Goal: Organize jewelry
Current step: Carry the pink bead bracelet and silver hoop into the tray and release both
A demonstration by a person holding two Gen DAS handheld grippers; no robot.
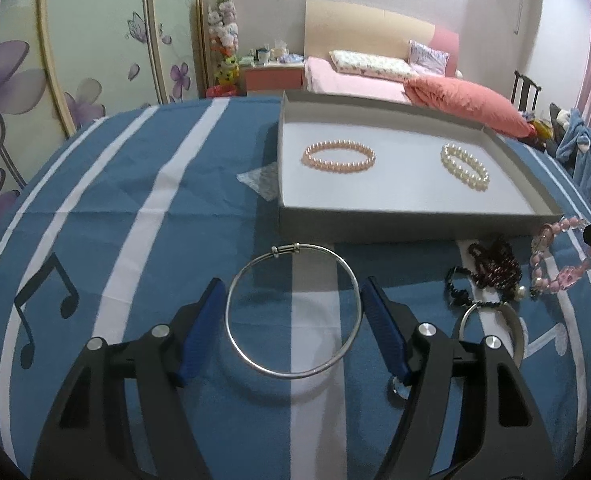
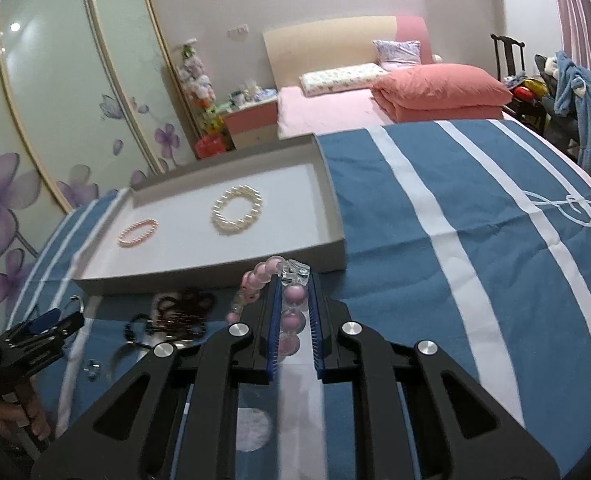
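Two pearl bracelets (image 1: 338, 156) already sit in the grey tray (image 1: 415, 224), left gripper (image 1: 293, 300) spread wide around the silver bangle (image 1: 293, 312) on the cloth, right gripper (image 2: 294, 320) clamped on the pink bead bracelet (image 2: 291, 308).

The right gripper (image 2: 293, 312) is clamping a pink bead bracelet (image 2: 291, 300) just in front of the grey tray (image 2: 331, 208). Two pearl bracelets, white (image 2: 237, 210) and pink (image 2: 137, 232), are sitting inside it.
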